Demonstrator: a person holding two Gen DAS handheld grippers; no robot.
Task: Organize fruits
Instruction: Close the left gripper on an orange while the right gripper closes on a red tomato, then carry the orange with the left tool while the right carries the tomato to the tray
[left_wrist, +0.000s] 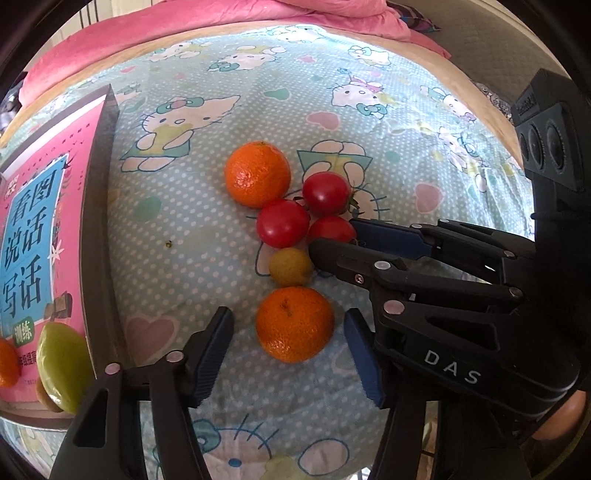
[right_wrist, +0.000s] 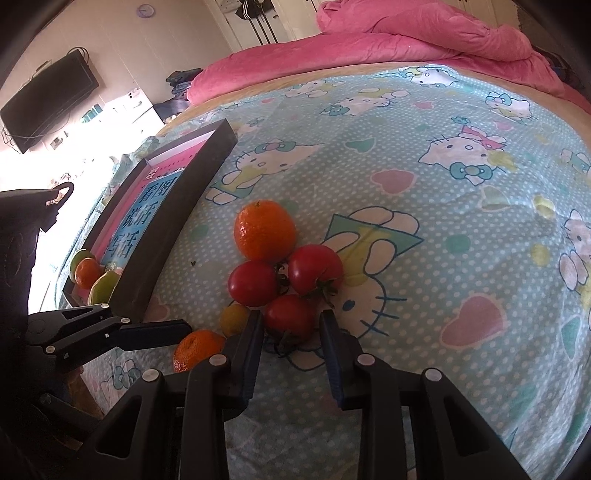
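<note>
two grips at once: my right gripper (right_wrist: 291, 325) pinches the nearest tomato (right_wrist: 290, 317), my left gripper (left_wrist: 291, 328) half-open around an orange (left_wrist: 294, 324); clustered fruit may roll.

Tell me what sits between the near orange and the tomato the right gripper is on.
A small yellow-green fruit lies between the near orange and that tomato, clearest in the left wrist view.

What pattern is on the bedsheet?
Light blue with white dots and cartoon cats, on the bedsheet; clearest in right wrist view.
</note>
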